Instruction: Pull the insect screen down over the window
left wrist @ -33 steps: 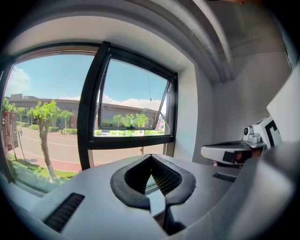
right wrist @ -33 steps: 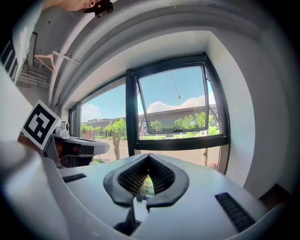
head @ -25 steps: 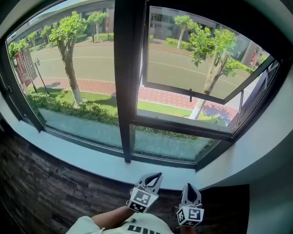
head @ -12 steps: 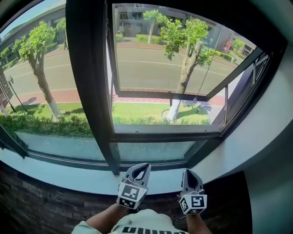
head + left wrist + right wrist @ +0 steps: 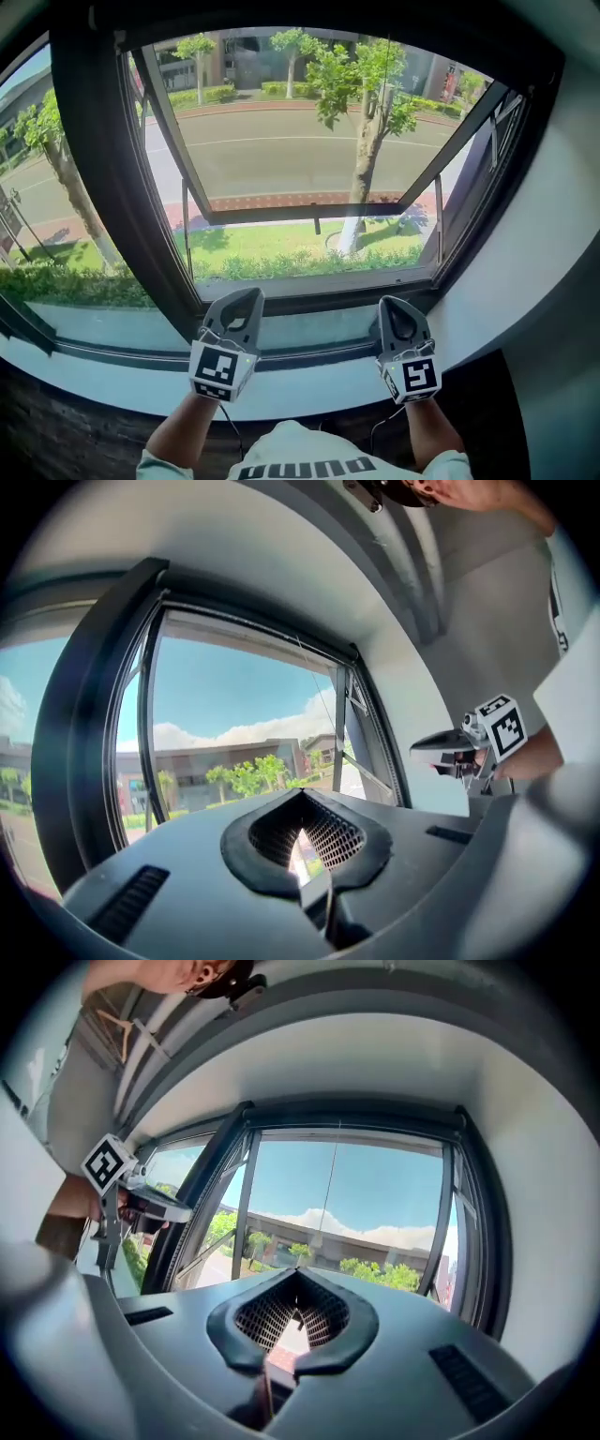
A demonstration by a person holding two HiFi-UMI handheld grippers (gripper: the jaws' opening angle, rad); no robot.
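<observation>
Two grippers, your left gripper (image 5: 242, 298) and right gripper (image 5: 397, 305), are squeezed shut on nothing, low by the sill (image 5: 309, 389). The insect screen seems rolled up at the window top (image 5: 356, 1115). Its thin cord (image 5: 387, 84) hangs straight down, nearer your right gripper.
</observation>
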